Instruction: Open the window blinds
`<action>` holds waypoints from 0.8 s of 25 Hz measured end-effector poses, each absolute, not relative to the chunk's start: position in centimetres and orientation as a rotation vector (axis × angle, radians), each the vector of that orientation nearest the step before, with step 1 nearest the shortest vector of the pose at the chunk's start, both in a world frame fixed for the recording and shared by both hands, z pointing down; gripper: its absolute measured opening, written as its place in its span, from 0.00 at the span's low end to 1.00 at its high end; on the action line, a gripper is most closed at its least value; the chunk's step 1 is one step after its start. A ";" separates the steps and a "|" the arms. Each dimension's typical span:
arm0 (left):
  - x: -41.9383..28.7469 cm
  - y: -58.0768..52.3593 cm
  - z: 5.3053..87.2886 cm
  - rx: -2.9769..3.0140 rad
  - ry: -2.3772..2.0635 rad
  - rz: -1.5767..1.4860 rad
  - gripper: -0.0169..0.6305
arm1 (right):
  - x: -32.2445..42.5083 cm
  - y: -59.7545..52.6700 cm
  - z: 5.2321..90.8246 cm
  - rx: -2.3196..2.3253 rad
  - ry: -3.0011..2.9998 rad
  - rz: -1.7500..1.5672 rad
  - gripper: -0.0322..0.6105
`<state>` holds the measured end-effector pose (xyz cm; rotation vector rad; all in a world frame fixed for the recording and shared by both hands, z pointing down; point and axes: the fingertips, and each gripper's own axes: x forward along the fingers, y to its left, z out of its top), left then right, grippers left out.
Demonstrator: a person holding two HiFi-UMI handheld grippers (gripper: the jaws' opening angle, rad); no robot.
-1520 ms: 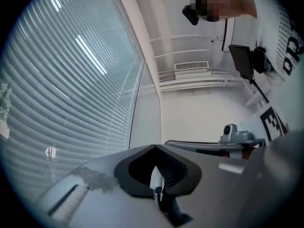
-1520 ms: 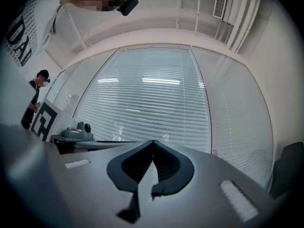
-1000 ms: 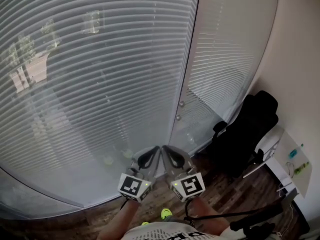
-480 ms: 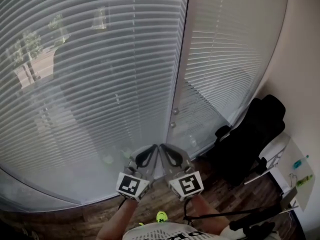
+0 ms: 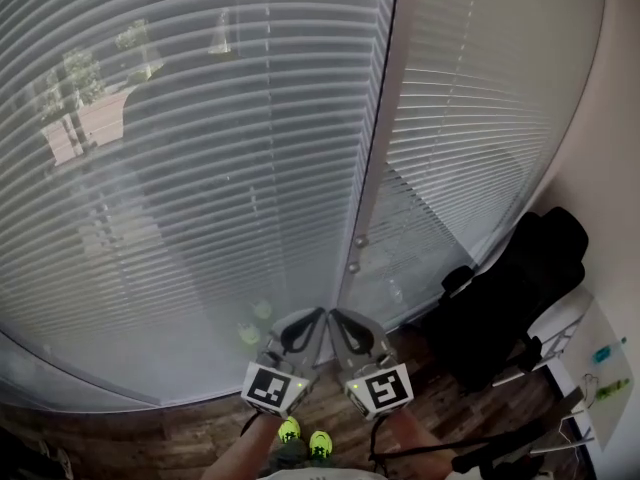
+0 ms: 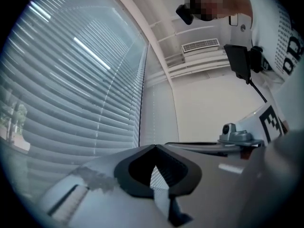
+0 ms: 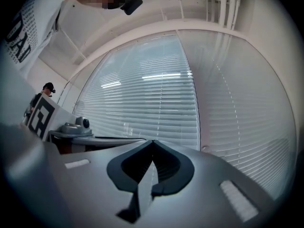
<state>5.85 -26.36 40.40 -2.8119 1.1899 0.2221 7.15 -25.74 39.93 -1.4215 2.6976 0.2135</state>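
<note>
We find the window blinds (image 5: pixel 190 178) fully down across the glazing, filling most of the head view ahead of the person. The slats run horizontal and close-set; a tree and a pale building show faintly through them at upper left. A vertical frame post (image 5: pixel 378 138) divides the wide left run from a narrower right panel (image 5: pixel 470 138), equally lowered; two small round knobs (image 5: pixel 361 240) sit low on that post.

We record the left hand-held gripper (image 5: pixel 318 314) and the right hand-held gripper (image 5: pixel 333 315) side by side at bottom centre, tips near each other, both aimed toward the foot of the post; neither touches the slats. In the left gripper view the jaws meet at their tips with nothing between them; the right gripper view shows the same, jaws together and empty, blinds beyond.

We note a black chair (image 5: pixel 510 298) at right, just beside the pale wall (image 5: pixel 615 168); a dark wooden floor (image 5: pixel 190 438) below the window; yellow-green shoes (image 5: pixel 305 440) at the bottom edge, beneath the grippers.
</note>
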 end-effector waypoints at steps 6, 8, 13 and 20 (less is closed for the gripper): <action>5.7 -28.5 40.6 -2.854 1.187 0.264 0.01 | 6.9 -27.9 40.9 -1.469 2.701 0.188 0.05; 5.5 -29.1 41.0 -2.841 1.151 0.247 0.01 | 6.8 -28.5 41.0 -1.485 2.703 0.203 0.05; 5.0 -31.2 39.6 -2.852 1.099 0.262 0.01 | 6.3 -30.6 39.4 -1.533 2.665 0.274 0.05; 5.0 -33.2 39.5 -2.882 1.006 0.279 0.01 | 5.9 -32.4 38.7 -1.592 2.660 0.324 0.05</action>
